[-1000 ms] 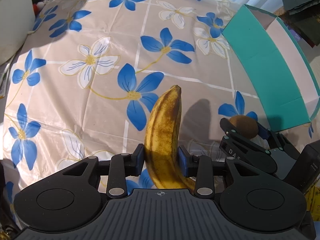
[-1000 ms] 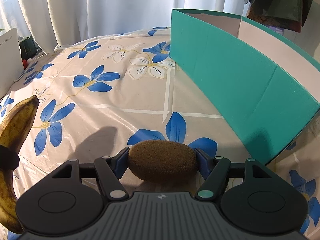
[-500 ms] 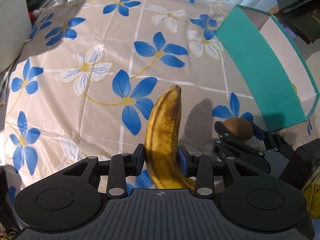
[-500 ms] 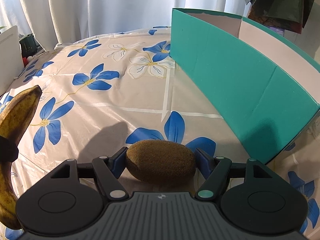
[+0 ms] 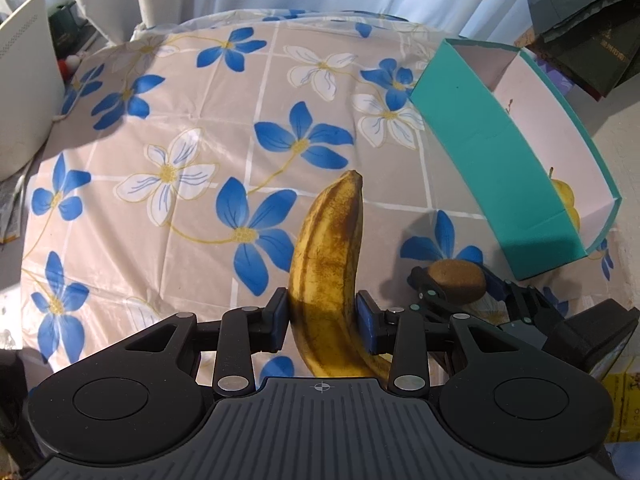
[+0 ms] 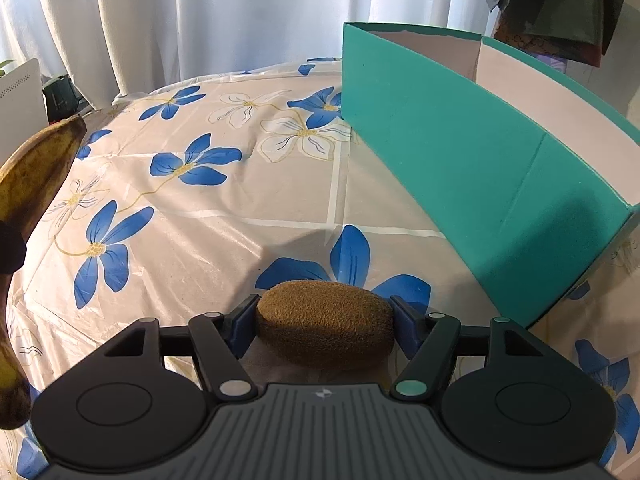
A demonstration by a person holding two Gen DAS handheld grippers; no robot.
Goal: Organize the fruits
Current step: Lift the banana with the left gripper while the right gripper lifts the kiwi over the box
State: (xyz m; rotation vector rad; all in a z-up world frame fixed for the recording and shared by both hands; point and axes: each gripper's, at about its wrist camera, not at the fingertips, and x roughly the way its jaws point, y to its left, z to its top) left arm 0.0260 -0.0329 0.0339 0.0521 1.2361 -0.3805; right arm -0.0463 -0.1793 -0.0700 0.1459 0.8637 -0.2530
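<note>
A spotted yellow banana [image 5: 328,260] stands nearly upright between the blue pads of my left gripper [image 5: 322,322], which is shut on its lower half and holds it above the flowered tablecloth [image 5: 160,220]. In the right wrist view that banana [image 6: 32,184] shows at the left edge. My right gripper [image 6: 324,326] has a brown kiwi [image 6: 324,316] lying crosswise between its jaws. The jaws are closing, with the pads against the kiwi's two ends. In the left wrist view the right gripper [image 5: 460,292] and the kiwi [image 5: 456,280] sit low beside the teal box [image 5: 492,160].
The teal box [image 6: 460,168] is open-topped with white inner walls and holds a yellow fruit [image 5: 564,196] at its near end. A white appliance [image 5: 24,92] stands off the table's left edge. Dark books [image 5: 580,20] are stacked at the upper right. White curtains hang behind.
My left gripper has risen with the banana, so more of the table and the inside of the box shows. The right gripper and kiwi have stayed in place.
</note>
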